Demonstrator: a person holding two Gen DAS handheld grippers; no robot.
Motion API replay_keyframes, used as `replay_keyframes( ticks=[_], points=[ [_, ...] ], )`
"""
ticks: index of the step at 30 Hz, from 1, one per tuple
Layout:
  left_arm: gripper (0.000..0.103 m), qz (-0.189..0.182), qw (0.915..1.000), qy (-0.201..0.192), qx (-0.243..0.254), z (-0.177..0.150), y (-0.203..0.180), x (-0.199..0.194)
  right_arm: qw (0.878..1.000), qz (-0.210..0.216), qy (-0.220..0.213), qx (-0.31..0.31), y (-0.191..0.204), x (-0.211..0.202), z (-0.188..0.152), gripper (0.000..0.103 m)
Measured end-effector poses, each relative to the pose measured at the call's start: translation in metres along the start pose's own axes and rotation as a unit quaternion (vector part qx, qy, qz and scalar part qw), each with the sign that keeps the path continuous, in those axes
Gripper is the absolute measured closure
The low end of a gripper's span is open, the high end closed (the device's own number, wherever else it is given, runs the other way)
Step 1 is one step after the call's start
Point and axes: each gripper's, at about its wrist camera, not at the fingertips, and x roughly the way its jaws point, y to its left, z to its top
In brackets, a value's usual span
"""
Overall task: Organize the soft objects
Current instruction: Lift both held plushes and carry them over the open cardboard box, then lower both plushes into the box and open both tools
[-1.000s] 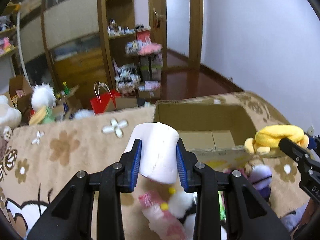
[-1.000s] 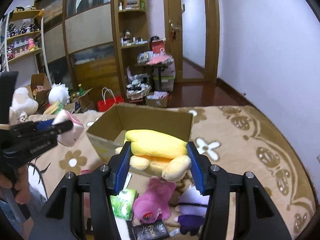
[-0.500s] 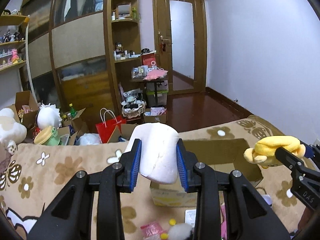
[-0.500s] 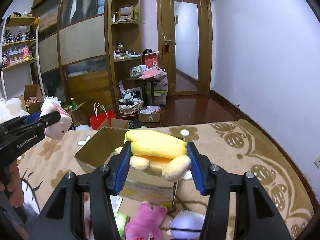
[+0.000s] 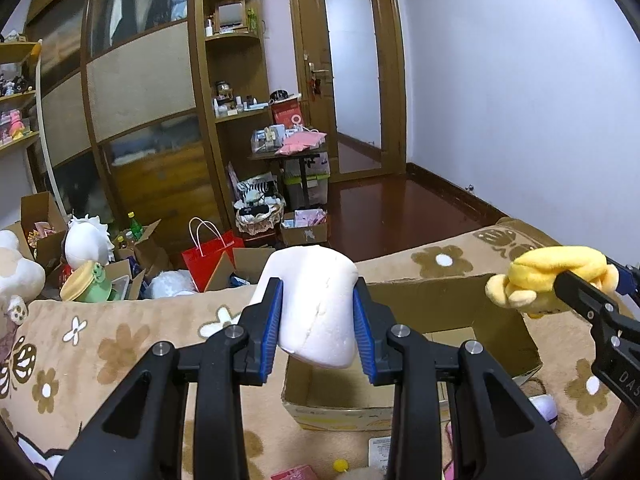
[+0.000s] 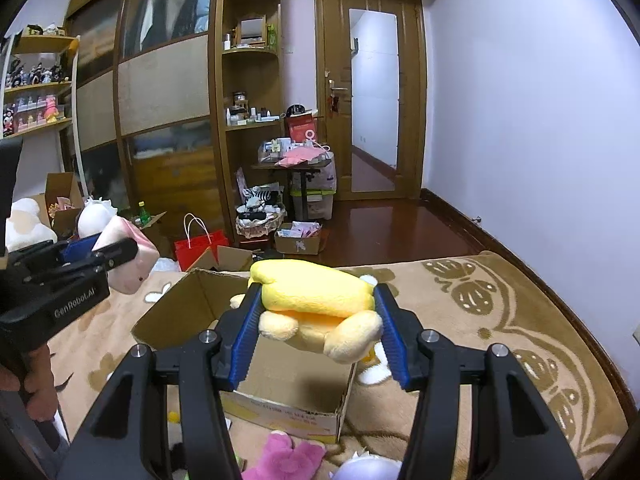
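My left gripper [image 5: 318, 320] is shut on a white soft toy [image 5: 316, 308] and holds it in the air above the near left part of an open cardboard box [image 5: 448, 292]. My right gripper [image 6: 316, 328] is shut on a yellow plush toy [image 6: 316, 296] and holds it over the same box [image 6: 180, 312]. In the left wrist view the right gripper [image 5: 592, 292] and the yellow plush [image 5: 548, 276] show at the right edge. In the right wrist view the left gripper [image 6: 100, 252] and its white toy [image 6: 128, 256], pink on one side, show at the left.
The box stands on a tan flower-patterned blanket [image 5: 100, 352]. A pink plush [image 6: 288, 456] and a pale purple plush [image 6: 368, 470] lie in front of the box. Beyond the blanket are a red bag [image 5: 208, 252], open cartons, shelves and a door [image 5: 352, 92].
Both grippers have risen and tilted up with their toys still held; the box has dropped lower in both views and more of the room shows.
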Motion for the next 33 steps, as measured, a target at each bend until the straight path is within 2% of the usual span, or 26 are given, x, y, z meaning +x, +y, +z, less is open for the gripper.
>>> replay_keyframes(
  ticks=[12, 24, 28, 33],
  points=[
    [0.07, -0.009, 0.9995, 0.03, 0.006, -0.011, -0.006, 0.032, 1.0, 0.012, 0.019, 0.005, -0.002, 0.023, -0.006, 0.045],
    [0.07, -0.029, 0.9968, 0.073, -0.011, -0.023, -0.001, 0.051, 0.999, 0.033, 0.041, -0.006, 0.005, 0.038, -0.014, 0.044],
    [0.068, -0.035, 0.9951, 0.092, -0.011, -0.028, -0.002, 0.057, 0.998, 0.041, 0.054, 0.001, 0.004, 0.043, -0.018, 0.041],
    [0.061, -0.031, 0.9948, 0.097, 0.002, -0.032, -0.006, 0.059, 0.996, 0.053, 0.064, 0.013, 0.0, 0.048, -0.022, 0.037]
  ],
)
